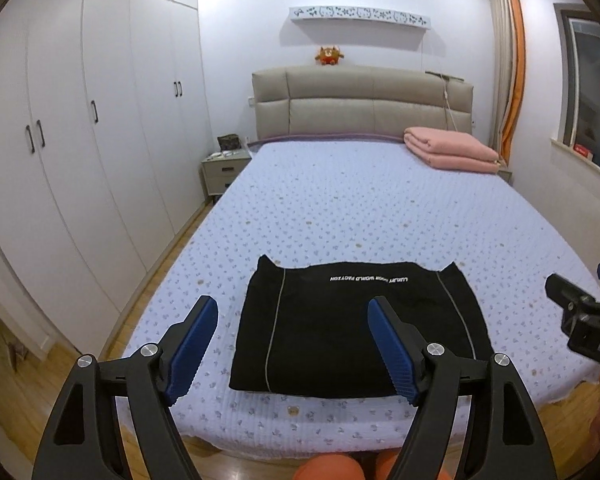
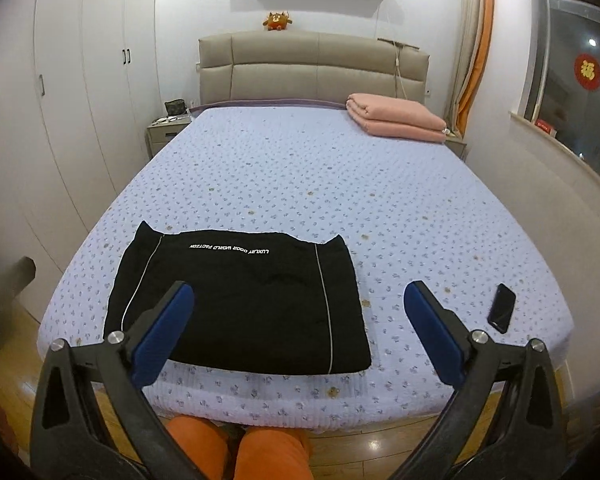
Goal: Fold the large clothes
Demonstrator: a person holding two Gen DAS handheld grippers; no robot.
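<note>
A black garment point(image 1: 352, 332) with white side piping and white lettering lies folded into a flat rectangle near the foot of the bed point(image 1: 380, 208); it also shows in the right wrist view point(image 2: 240, 304). My left gripper point(image 1: 292, 344) is open and empty, held above the bed's foot in front of the garment. My right gripper point(image 2: 298, 332) is open and empty, held above the foot edge just right of the garment. The right gripper also shows at the right edge of the left wrist view point(image 1: 580, 312).
A dark phone point(image 2: 502, 308) lies on the bed's near right corner. A folded pink blanket point(image 2: 396, 120) sits by the headboard. White wardrobes point(image 1: 80, 120) line the left wall. A nightstand point(image 1: 222, 172) stands beside the bed. The person's orange-clad legs point(image 2: 240, 452) are below.
</note>
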